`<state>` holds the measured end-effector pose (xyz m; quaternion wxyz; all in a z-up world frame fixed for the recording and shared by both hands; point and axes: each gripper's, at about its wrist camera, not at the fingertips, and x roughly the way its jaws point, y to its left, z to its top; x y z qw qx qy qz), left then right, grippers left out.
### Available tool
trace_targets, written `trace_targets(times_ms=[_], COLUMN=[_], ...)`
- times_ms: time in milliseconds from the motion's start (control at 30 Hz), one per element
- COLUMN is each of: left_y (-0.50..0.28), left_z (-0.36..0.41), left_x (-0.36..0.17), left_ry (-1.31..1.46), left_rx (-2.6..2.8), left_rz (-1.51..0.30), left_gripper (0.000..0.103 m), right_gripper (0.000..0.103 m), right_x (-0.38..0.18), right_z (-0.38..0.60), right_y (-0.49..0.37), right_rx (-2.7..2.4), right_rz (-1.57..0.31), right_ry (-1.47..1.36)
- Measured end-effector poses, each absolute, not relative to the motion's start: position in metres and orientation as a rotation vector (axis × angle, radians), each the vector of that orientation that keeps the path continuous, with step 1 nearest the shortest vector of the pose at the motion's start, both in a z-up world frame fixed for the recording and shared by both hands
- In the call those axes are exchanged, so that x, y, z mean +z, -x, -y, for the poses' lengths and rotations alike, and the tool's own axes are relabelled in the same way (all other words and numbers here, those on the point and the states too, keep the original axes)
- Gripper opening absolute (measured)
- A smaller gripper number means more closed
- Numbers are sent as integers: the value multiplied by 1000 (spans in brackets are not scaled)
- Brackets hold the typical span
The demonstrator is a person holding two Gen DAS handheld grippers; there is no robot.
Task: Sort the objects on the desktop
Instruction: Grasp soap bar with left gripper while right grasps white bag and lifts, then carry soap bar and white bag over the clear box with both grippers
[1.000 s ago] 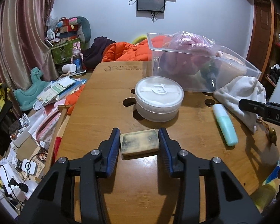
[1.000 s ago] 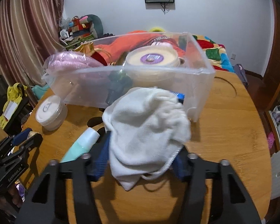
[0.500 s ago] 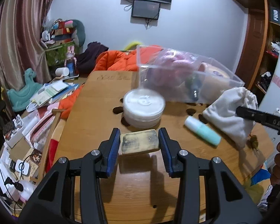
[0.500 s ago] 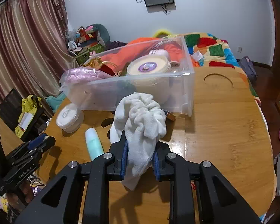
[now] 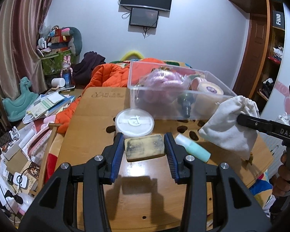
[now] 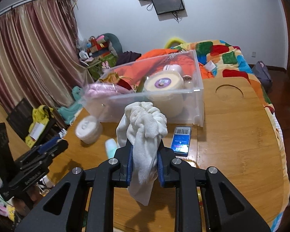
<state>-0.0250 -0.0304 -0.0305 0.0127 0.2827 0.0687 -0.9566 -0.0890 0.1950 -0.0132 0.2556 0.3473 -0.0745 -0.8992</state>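
Left gripper (image 5: 144,150): both blue pads pressed on the short ends of a yellowish, grimy rectangular block (image 5: 144,150), which is held clear of the wooden table (image 5: 98,119) with its shadow on the wood below.

Right gripper (image 6: 144,161): jaws squeezed tight on a white drawstring cloth pouch (image 6: 145,133); the bunched top stands above the pads and a tail hangs beneath them. From the left wrist view the pouch (image 5: 230,125) hangs in the air in front of the right corner of the clear plastic bin (image 5: 183,104).

Landmark, the clear plastic bin (image 6: 198,104), which sits on the table:
- Inside it: a pink item in wrap (image 5: 164,79), a round cream tub with a purple label (image 6: 163,84), a dark bottle (image 5: 185,101).
- Just in front of it, toward its left end: a round white lidded jar (image 5: 134,122).
- In front of it, further toward the grippers: a mint and white tube (image 5: 192,147) lying flat.
- Near its front right corner: a blue flat box with a barcode (image 6: 181,138).

Beyond the bin's far side: an orange jacket (image 5: 110,75).
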Motion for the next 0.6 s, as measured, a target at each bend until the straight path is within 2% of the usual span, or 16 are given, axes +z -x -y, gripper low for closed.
trace_targets(times_ms=[367,600], left_y=[37,52], left_z=[33,23], left_x=[-3,11], left_ry=[-778,-728], left_rx=[-3032,-3050], left_rz=[-274,-220], left_gripper=[41,41], right_gripper=[18,18], right_x=[11,25], right_z=[-202,-203], right_y=[91,96], right_rx=[-2455,-2468], right_rz=[256,273], right_ry=[-870,-832])
